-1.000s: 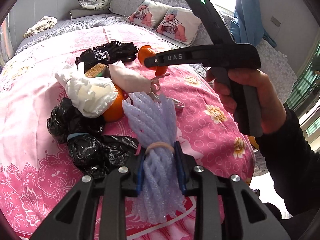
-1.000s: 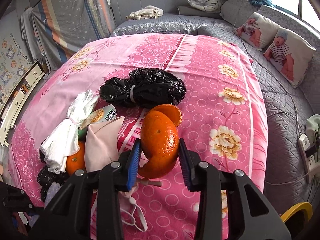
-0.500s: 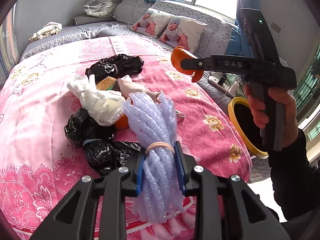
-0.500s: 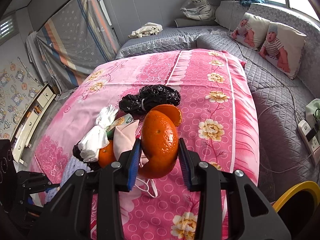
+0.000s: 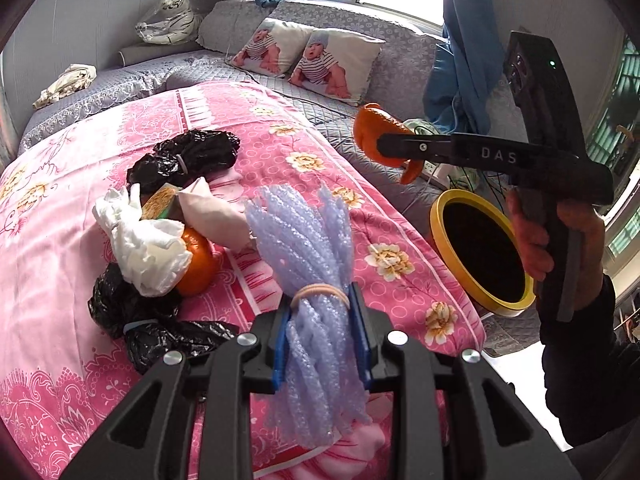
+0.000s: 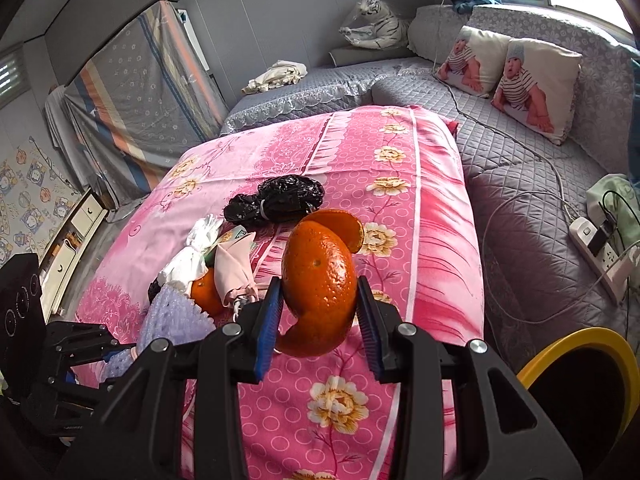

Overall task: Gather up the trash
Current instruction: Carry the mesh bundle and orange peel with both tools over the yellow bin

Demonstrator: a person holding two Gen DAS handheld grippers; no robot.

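Orange peel (image 6: 320,276) clamped in right gripper (image 6: 319,316), above bed edge nr bin (image 5: 482,254). Left gripper (image 5: 320,334) clamps foam bundle (image 5: 312,280).

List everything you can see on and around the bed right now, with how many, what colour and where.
orange peel: one, orange, held in the right gripper
foam netting: one bundle, lilac, held in the left gripper
black bags: two bundles, black, on the bedspread
white bag: one, white, beside the whole orange
whole orange: one, orange, in the pile
bin: one, yellow rim, beside the bed
bedspread: one, pink floral
baby pillows: two, on the grey sofa
left gripper: jaws closed on netting
right gripper: jaws closed on peel
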